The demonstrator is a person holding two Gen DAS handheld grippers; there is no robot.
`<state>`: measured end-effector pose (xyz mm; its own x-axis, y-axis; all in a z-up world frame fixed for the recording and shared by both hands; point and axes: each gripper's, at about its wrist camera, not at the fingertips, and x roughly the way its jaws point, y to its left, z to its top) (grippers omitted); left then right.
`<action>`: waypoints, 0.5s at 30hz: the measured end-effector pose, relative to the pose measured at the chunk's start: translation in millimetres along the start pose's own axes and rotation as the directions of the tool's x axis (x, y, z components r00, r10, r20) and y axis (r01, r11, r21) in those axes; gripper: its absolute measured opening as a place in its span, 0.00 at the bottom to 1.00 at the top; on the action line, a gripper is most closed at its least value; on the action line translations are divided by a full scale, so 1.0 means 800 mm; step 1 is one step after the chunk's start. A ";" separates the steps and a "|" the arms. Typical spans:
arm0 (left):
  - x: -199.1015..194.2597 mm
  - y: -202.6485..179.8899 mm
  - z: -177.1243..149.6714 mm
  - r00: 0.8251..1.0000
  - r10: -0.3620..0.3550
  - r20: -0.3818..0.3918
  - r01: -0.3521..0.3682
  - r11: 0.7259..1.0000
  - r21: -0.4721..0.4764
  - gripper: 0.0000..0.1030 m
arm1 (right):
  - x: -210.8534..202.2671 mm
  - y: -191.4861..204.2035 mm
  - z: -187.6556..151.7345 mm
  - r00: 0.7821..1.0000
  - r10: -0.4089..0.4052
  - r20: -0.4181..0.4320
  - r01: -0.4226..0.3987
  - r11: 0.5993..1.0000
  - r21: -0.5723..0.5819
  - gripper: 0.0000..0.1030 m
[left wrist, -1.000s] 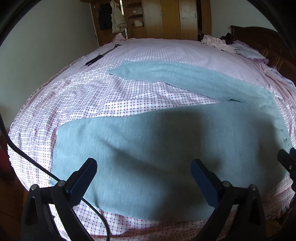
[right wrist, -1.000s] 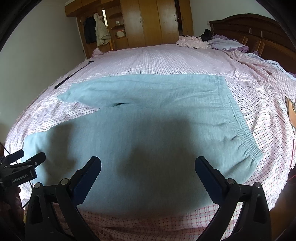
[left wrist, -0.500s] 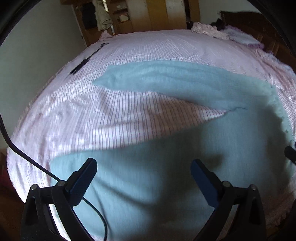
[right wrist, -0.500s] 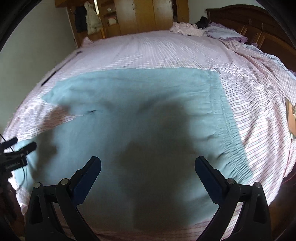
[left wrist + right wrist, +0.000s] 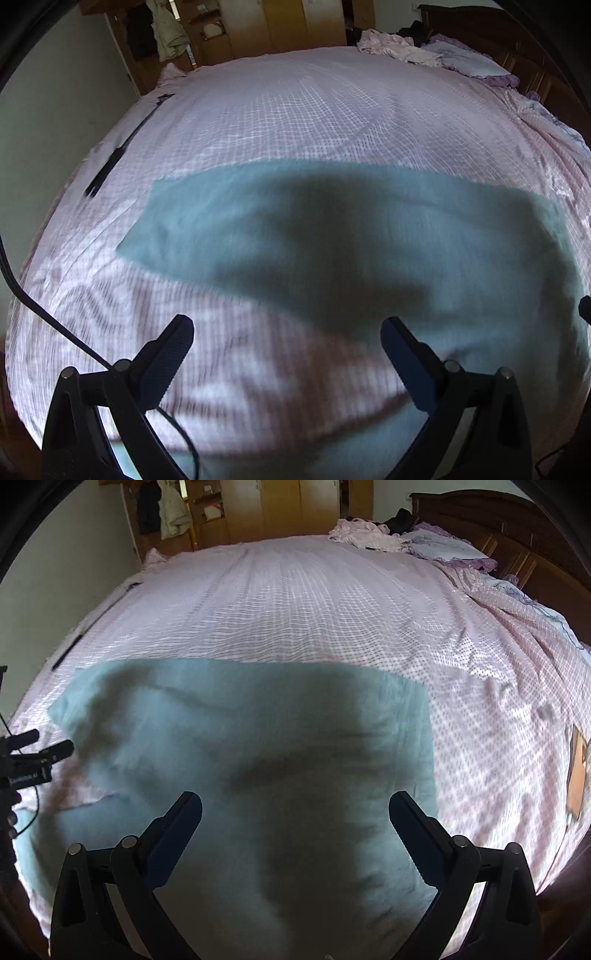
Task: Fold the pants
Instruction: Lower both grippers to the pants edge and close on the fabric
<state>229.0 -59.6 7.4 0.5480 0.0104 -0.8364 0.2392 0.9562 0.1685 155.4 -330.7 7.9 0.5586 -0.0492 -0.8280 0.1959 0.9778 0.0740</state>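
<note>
My left tongs (image 5: 282, 343) and right tongs (image 5: 295, 812) gape wide, empty, over the teal pants (image 5: 240, 746) spread flat on the bed (image 5: 295, 609); I'd pinch both layers at the edge

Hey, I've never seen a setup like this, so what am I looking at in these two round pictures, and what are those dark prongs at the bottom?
There is no robot here. A person holds a two-finger grasping tool in each hand, and each one carries a wide-angle camera looking forward along its fingers, which is why the pictures look round and bent.

One picture comes from the left tool, the other from the right tool. The dark prongs are each tool's two fingers. Both pairs stand wide apart and hold nothing.

Below them is a bed with a pink checked sheet. Light blue pants lie spread flat on it, with the legs apart. Loose clothes are piled at the far end, near the wooden headboard, and a thin dark rod lies by the left edge. The left tool also shows at the edge of the right picture.
</note>
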 end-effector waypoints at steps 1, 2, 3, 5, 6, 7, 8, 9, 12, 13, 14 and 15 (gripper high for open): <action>0.010 -0.003 0.012 1.000 -0.001 -0.008 0.001 1.000 0.008 1.00 | 0.006 -0.003 0.006 1.000 -0.002 -0.007 0.002 1.000 -0.001 0.95; 0.015 -0.005 0.021 1.000 -0.004 -0.015 0.004 1.000 0.017 1.00 | 0.015 -0.006 0.015 1.000 -0.007 -0.014 0.007 1.000 -0.003 0.95; 0.023 -0.008 0.031 1.000 -0.011 -0.022 0.012 0.999 0.032 1.00 | 0.019 -0.008 0.020 1.000 -0.010 -0.017 0.010 1.000 -0.003 0.95; 0.037 -0.013 0.048 0.999 -0.024 -0.036 0.026 0.998 0.062 1.00 | 0.033 -0.015 0.032 1.000 -0.016 -0.026 0.016 1.000 0.001 0.95; 0.047 -0.017 0.058 0.998 -0.042 -0.051 0.046 0.995 0.083 1.00 | 0.039 -0.017 0.038 0.999 -0.016 -0.033 0.016 1.000 0.001 0.95; 0.054 -0.019 0.064 0.996 -0.063 -0.061 0.068 0.993 0.093 1.00 | 0.045 -0.017 0.042 0.999 -0.017 -0.040 0.017 1.000 0.003 0.95; 0.065 -0.022 0.073 0.992 -0.096 -0.081 0.104 0.989 0.104 1.00 | 0.052 -0.019 0.047 0.999 -0.018 -0.048 0.018 1.000 0.007 0.95; 0.076 -0.025 0.083 0.988 -0.118 -0.101 0.129 0.985 0.111 1.00 | 0.059 -0.021 0.053 0.998 -0.016 -0.055 0.016 1.000 0.007 0.95; 0.100 -0.033 0.102 0.982 -0.140 -0.128 0.158 0.976 0.151 1.00 | 0.076 -0.024 0.068 0.997 -0.018 -0.076 0.018 1.000 -0.007 0.95; 0.110 -0.038 0.112 0.982 -0.132 -0.135 0.155 0.972 0.177 1.00 | 0.081 -0.023 0.074 0.997 -0.021 -0.080 0.020 1.000 -0.019 0.95; 0.116 -0.041 0.118 0.982 -0.128 -0.137 0.153 0.969 0.192 1.00 | 0.087 -0.024 0.080 0.996 -0.030 -0.083 0.027 0.999 -0.036 0.95; 0.122 -0.042 0.124 0.983 -0.122 -0.138 0.148 0.967 0.205 1.00 | 0.093 -0.023 0.086 0.996 -0.036 -0.086 0.031 0.998 -0.053 0.95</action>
<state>353.7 -119.9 -28.1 0.3989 -0.0657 -0.9146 0.4772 0.8666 0.1459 249.0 -366.7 -17.1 0.4794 -0.0662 -0.8751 0.1701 0.9853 0.0186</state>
